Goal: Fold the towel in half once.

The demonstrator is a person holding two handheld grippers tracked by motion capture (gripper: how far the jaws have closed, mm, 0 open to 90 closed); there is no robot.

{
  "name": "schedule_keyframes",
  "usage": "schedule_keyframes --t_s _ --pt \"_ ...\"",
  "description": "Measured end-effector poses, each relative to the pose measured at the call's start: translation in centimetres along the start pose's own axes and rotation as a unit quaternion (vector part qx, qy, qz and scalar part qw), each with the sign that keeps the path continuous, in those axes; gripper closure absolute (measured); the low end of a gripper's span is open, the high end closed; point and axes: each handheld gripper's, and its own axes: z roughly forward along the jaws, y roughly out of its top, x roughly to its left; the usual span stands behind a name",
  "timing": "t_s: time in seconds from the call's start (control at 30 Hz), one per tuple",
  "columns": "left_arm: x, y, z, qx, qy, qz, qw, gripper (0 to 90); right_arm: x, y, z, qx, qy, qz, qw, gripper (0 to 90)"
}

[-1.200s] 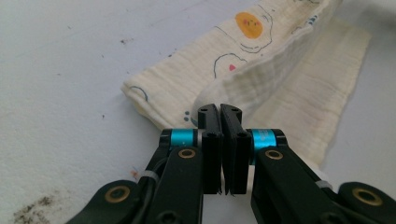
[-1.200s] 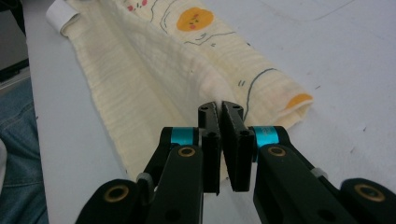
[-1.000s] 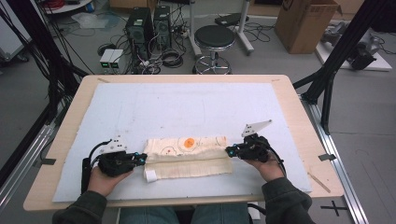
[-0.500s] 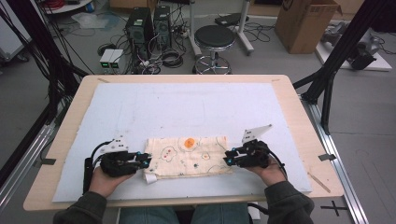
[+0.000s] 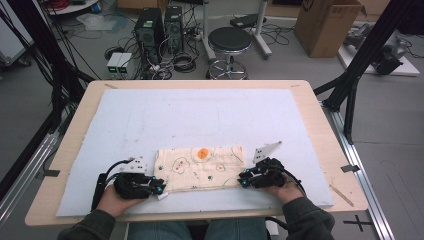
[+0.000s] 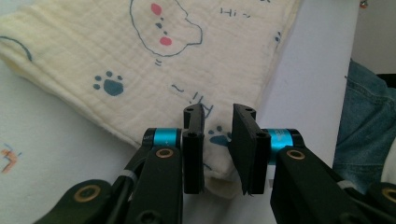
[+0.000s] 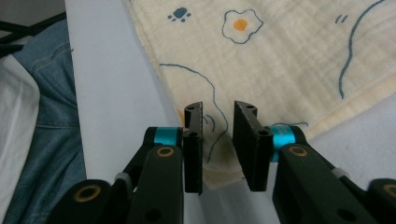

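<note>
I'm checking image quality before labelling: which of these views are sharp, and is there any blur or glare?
High view: evenly lit, soft, the cloth print smeared, no glare on the white mat. Left gripper view: weave and paw prints on the cloth crisp, near black jaws slightly soft. Right gripper view: egg print sharp, the mat bright, almost washed out, no hard shadows.

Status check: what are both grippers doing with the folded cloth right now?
Left gripper and right gripper: jaws slightly apart, just shifting, each over a near corner of the cloth, not clamped. Cloth flat on the white mat. Nothing in the way.
</note>
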Motion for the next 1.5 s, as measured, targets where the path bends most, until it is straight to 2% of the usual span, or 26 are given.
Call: schedule_keyframes --t_s 0.03,0.17,0.5,0.67,0.73,0.87,0.9,1.03,1.33,1.5 --pt "0.0 0.0 0.0 0.0 0.002 0.001 1.0 75.2 0.0 0.0 0.0 0.0 0.0 -0.003 1.0 81.7" --pt "-0.1 0.1 -0.1 0.006 0.004 0.009 0.9999 76.1 0.3 0.1 -0.2 0.006 -0.001 -0.006 1.0 86.0" --pt "-0.1 -0.2 -0.3 0.006 0.0 0.016 0.9999 76.2 0.9 -0.4 -0.3 0.004 0.003 -0.006 1.0 86.1" --pt "-0.1 -0.2 -0.3 0.007 0.002 0.02 0.9998 76.1 0.9 -0.7 -0.4 -0.002 0.006 0.002 1.0 85.7" --pt "-0.1 -0.1 -0.4 0.005 0.001 0.019 0.9998 75.3 0.8 -0.7 -0.4 -0.003 0.007 0.005 1.0 83.3" --pt "0.0 0.2 -1.0 -0.014 0.002 0.021 0.9997 70.5 0.8 -0.3 -0.8 -0.035 0.015 0.005 0.9993 76.4" --pt "0.0 0.3 -1.1 -0.022 0.003 0.019 0.9996 69.4 0.8 -0.1 -1.1 -0.047 0.009 0.006 0.9988 74.2" --pt "0.1 0.5 -1.4 -0.036 0.009 0.013 0.9992 66.2 0.5 0.0 -1.4 -0.062 0.003 0.014 0.998 68.4" --pt "0.4 0.7 -1.6 -0.048 0.015 0.007 0.9987 61.4 0.2 0.1 -1.7 -0.083 -0.012 0.024 0.9962 58.8" --pt "0.5 0.7 -1.7 -0.051 0.015 0.004 0.9986 60.0 0.1 0.2 -1.7 -0.086 -0.013 0.028 0.9958 55.5"
